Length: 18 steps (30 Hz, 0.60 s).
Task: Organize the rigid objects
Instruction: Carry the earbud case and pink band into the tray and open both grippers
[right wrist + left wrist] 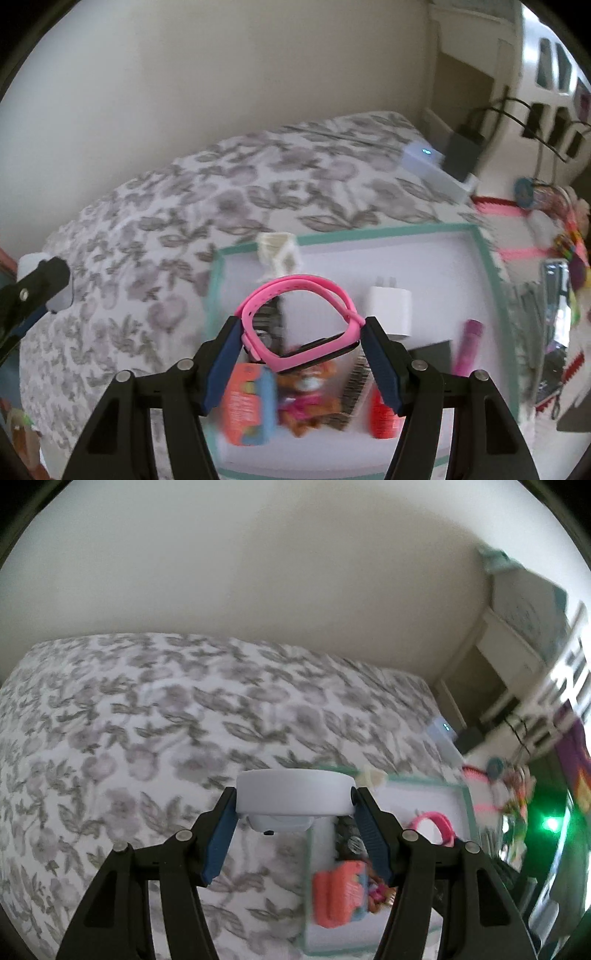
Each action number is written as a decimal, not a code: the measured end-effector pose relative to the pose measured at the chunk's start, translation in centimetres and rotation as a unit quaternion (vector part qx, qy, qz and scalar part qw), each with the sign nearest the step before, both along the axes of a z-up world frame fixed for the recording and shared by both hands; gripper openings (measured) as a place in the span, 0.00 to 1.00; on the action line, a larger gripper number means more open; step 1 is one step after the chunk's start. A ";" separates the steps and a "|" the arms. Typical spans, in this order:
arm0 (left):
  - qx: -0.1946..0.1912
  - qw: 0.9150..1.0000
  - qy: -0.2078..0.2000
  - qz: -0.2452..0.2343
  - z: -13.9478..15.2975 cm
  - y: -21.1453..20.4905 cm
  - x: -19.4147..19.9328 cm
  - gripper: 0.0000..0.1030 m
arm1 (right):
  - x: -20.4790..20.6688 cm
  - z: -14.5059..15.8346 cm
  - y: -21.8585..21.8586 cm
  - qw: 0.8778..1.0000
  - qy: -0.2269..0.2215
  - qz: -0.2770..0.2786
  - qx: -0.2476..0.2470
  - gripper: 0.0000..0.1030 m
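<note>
The bed, covered in a white quilt printed with grey flowers and leaves, fills most of both views and stands against a plain cream wall.

On the quilt lies a shallow white tray with a mint-green rim. Inside the tray: a white plug-in charger block, an orange and blue toy box, a small orange plush figure, a magenta tube and a red item that is too blurred to identify.

The left tool is clamped on a round, pale grey plastic disc-shaped device, held clear of the quilt, beside the tray's left rim.

The right tool is clamped across a pink silicone wristband with a dark screen, held above the tray contents.
</note>
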<state>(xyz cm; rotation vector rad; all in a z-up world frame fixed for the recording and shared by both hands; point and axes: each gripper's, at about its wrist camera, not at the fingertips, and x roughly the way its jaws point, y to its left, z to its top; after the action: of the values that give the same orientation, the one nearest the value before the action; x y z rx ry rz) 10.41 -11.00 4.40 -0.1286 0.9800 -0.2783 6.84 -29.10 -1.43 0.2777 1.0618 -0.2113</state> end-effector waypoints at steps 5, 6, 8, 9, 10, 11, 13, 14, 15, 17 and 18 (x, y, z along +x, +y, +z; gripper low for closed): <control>0.016 0.999 0.016 -0.042 -1.5 -3.9 -1.0 0.63 | -0.6 -1.4 -2.8 0.999 0.027 -0.028 -0.008 0.67; 0.016 0.998 0.021 -0.051 -1.9 -4.6 -1.1 0.63 | -0.7 -1.6 -3.3 0.999 0.030 -0.033 -0.009 0.67; 0.008 0.997 0.034 -0.063 -2.6 -5.4 -1.3 0.63 | -1.0 -2.1 -4.4 0.998 0.036 -0.048 -0.009 0.67; 0.001 0.997 0.047 -0.069 -3.1 -5.9 -1.3 0.63 | -1.1 -2.2 -4.8 0.998 0.038 -0.054 -0.008 0.67; -0.004 0.996 0.054 -0.073 -3.5 -6.3 -1.3 0.63 | -1.3 -2.4 -5.4 0.997 0.039 -0.062 -0.004 0.67; -0.007 0.995 0.061 -0.076 -3.9 -6.6 -1.4 0.63 | -1.4 -2.5 -5.8 0.997 0.040 -0.067 -0.001 0.67; -0.007 0.994 0.072 -0.086 -4.7 -7.4 -1.6 0.63 | -1.6 -2.9 -6.4 0.996 0.044 -0.076 0.004 0.67; -0.009 0.993 0.079 -0.091 -5.2 -7.8 -1.6 0.63 | -1.7 -3.0 -6.6 0.996 0.046 -0.078 0.005 0.67; -0.011 0.992 0.083 -0.092 -5.4 -8.0 -1.6 0.63 | -1.7 -3.2 -6.7 0.996 0.048 -0.078 0.006 0.67; -0.012 0.992 0.088 -0.092 -5.9 -8.3 -1.7 0.63 | -1.6 -3.5 -6.9 0.995 0.052 -0.079 0.008 0.67; -0.011 0.992 0.089 -0.093 -6.0 -8.4 -1.8 0.63 | -1.6 -3.6 -7.0 0.995 0.054 -0.081 0.009 0.67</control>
<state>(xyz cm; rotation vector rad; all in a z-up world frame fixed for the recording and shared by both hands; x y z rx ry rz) 8.63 -19.36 -1.64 -0.0827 1.1680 -0.4552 5.20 -36.10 -5.07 0.3727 1.1489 -0.3661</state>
